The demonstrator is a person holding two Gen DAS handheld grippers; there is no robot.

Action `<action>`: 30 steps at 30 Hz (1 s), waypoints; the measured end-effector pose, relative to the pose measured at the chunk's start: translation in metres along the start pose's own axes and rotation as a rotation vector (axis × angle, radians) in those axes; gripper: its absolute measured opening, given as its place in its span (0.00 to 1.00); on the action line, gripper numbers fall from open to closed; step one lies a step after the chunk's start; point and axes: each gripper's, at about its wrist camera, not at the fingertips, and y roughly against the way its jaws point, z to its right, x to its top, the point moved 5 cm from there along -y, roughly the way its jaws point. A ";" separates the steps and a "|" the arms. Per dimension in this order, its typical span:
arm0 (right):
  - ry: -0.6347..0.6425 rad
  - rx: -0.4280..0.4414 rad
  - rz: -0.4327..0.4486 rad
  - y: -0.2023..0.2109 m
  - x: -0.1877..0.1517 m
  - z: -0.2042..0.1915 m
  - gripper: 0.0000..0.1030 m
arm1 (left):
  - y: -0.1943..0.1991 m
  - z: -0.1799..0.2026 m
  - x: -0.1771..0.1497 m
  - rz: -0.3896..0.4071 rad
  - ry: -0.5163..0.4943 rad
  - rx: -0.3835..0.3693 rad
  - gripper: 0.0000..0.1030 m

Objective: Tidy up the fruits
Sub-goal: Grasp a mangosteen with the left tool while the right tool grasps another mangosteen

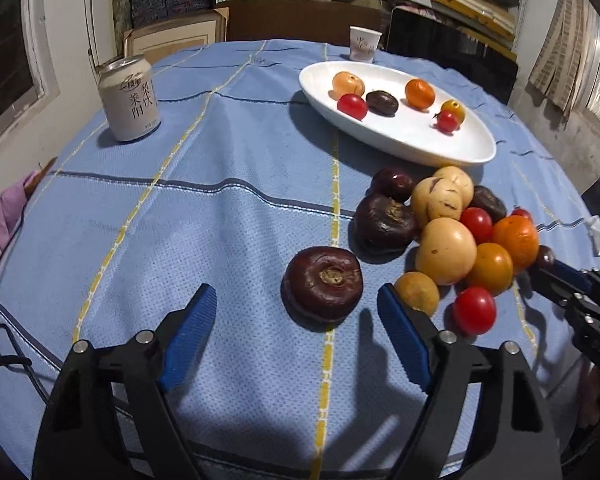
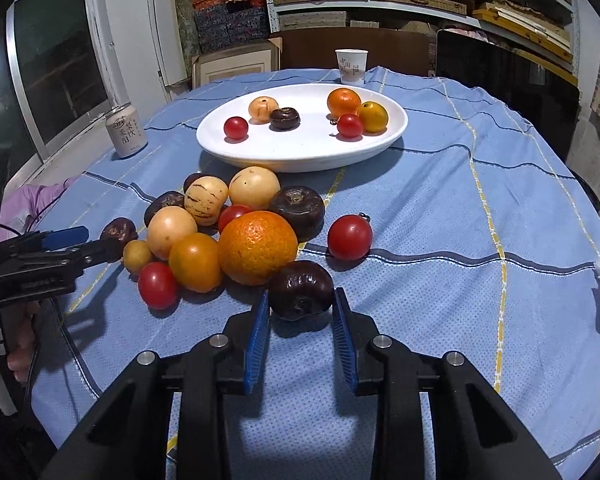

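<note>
Fingers, right (image 2: 301,306): clamped on dark fruit (image 2: 300,289).
Fingers, left (image 1: 296,308): spread wide, empty.
Next: lift straight, clear orange (image 2: 257,247), lower onto plate (image 2: 300,156).

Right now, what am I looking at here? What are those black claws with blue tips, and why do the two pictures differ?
No robot here: a person holds a two-finger gripper in each hand, and each carries a wide-angle camera looking along its fingers. One picture is from the left gripper, the other from the right gripper. Both face a table with a blue cloth, a pile of fruit, a white plate already holding six fruits, a can and a paper cup. The right gripper is shut on a dark fruit. The left one is open, holding nothing, with another dark fruit lying just beyond its tips.
</note>
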 end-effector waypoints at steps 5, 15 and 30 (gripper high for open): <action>-0.009 0.015 0.012 0.002 0.000 0.002 0.31 | -0.013 0.003 0.004 -0.029 -0.024 0.015 0.57; -0.017 0.024 0.029 0.005 0.000 0.003 0.31 | -0.011 0.007 0.002 -0.028 -0.047 0.013 0.58; -0.027 0.031 0.048 0.009 -0.001 0.005 0.31 | -0.007 0.011 0.001 -0.002 -0.059 -0.011 0.40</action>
